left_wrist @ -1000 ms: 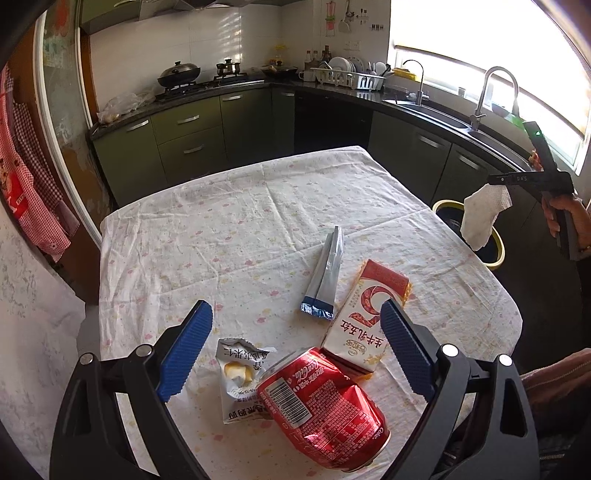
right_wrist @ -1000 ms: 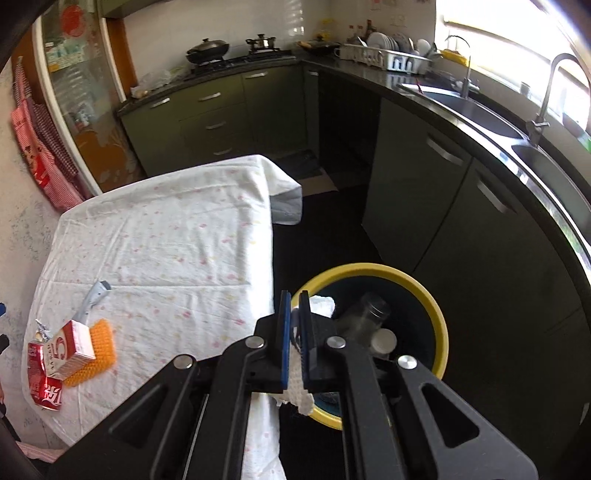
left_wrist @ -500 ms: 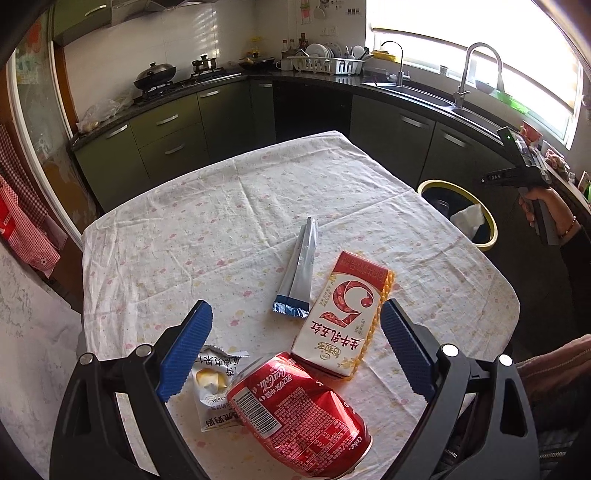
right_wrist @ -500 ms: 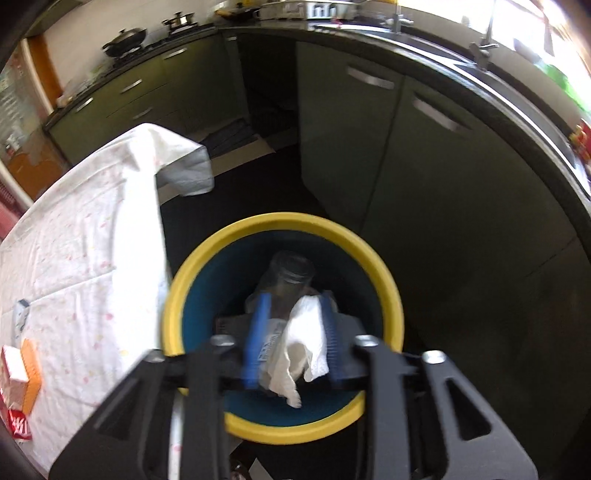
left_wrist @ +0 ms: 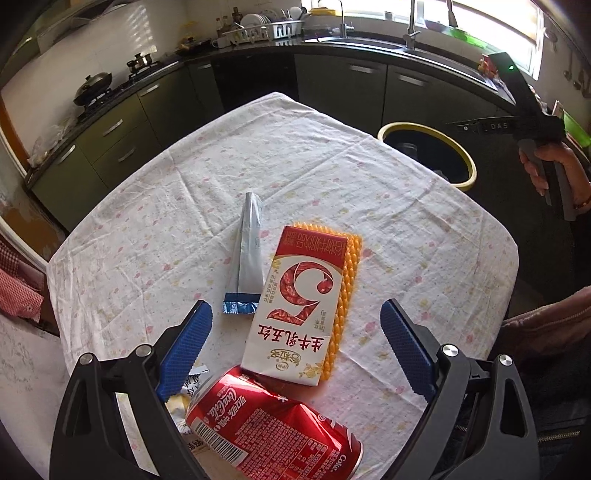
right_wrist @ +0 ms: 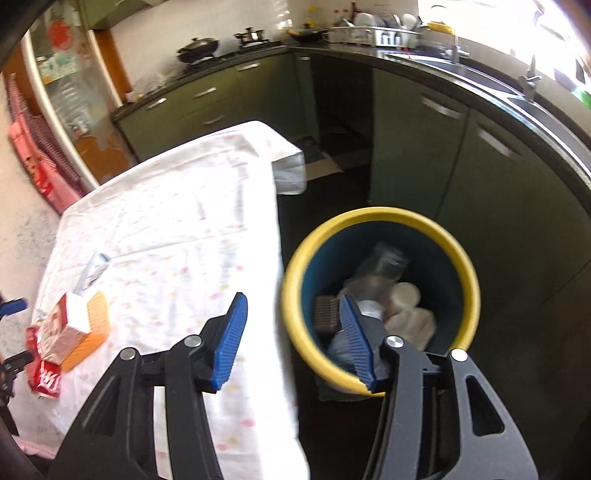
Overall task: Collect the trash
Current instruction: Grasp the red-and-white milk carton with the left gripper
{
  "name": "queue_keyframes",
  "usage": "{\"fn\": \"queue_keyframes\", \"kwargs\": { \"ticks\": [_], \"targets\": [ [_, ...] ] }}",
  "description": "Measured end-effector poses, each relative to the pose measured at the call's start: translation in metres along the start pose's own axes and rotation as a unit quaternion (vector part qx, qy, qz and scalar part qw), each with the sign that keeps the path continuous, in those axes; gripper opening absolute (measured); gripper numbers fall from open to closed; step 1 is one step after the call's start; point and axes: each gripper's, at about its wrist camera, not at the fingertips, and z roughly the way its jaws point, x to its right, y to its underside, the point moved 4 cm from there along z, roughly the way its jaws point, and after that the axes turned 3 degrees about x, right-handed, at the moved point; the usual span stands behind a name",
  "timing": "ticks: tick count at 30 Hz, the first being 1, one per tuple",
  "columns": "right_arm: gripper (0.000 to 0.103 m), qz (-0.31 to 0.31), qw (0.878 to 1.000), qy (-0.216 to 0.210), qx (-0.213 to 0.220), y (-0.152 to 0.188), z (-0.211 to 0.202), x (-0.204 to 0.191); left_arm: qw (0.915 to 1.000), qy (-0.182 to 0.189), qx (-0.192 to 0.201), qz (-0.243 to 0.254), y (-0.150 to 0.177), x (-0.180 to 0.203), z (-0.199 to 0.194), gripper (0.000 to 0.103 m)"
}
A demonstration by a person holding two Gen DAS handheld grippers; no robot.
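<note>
Though bin-hidden leftward — tissue rightward.

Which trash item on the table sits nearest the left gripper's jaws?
The red cola can, lying on its side directly below the left gripper; the milk carton and silver tube lie farther out.

Daylight floods through my kitchen window, blown out | cabinets dim | right wrist view motion-blurred, left sharp | fisheye bends edges, corners dark

Between the left tool's fingers: one cola can, one milk carton, one silver sachet, one orange sponge, one wrapper.
</note>
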Motion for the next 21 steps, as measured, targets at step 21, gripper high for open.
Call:
{"fn": "queue_keyframes", "kwargs": {
  "ticks": [21],
  "targets": [
    [0.054,-0.021,0.999,-0.040,-0.023,0.025,0.016,-0.047,0.9950,0.037,-0.086,0.036,-0.001,0.001,0.062,0.071]
  ]
}}
